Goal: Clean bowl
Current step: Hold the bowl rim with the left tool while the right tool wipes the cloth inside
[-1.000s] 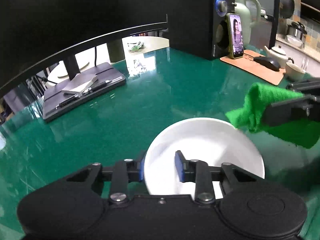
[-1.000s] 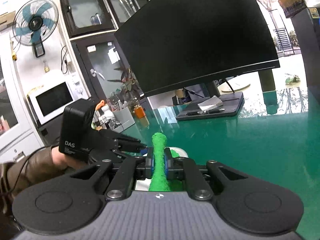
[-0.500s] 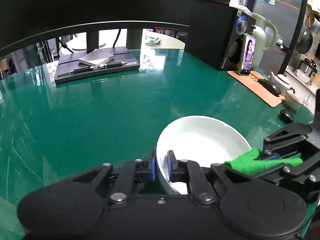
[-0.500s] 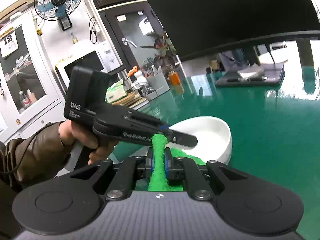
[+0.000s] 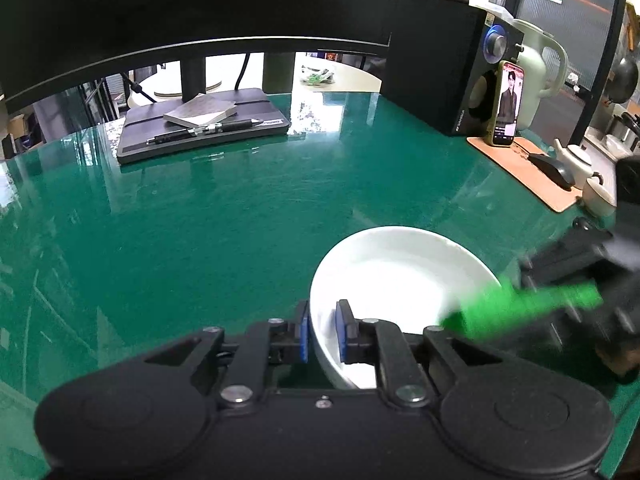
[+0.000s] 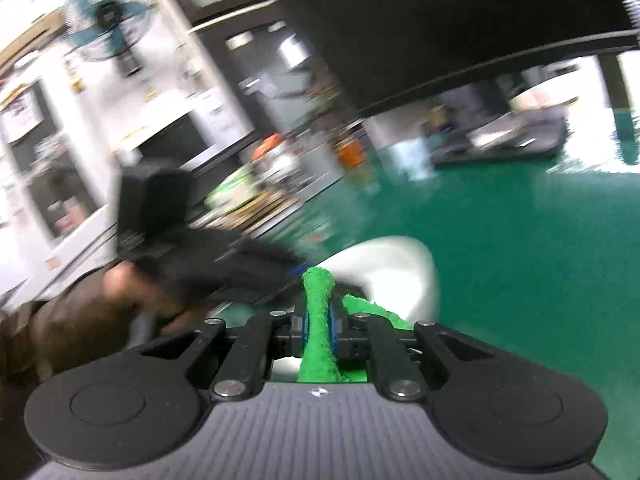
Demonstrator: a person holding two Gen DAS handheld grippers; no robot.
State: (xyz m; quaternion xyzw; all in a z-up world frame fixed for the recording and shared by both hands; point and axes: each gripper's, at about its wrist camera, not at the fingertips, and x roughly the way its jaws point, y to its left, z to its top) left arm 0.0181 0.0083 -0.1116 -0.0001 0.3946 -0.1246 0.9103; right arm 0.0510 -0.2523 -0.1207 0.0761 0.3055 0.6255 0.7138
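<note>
1. Left gripper (image 5: pixel 322 330) is closed on the near rim of the white bowl (image 5: pixel 400 276); one pad is inside, one outside.
2. Right gripper (image 6: pixel 318 326) pinches the green cloth (image 6: pixel 318 312); the cloth reaches in over the bowl's right edge.
3. The bowl sits on the green desk (image 5: pixel 200 232); it looks empty inside; wiping comes next, I think.

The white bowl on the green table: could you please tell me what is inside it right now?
The white bowl looks empty and clean. Only the green cloth reaches over its right rim. The left hand-held gripper clamping the near rim hides the bowl's nearest part.
</note>
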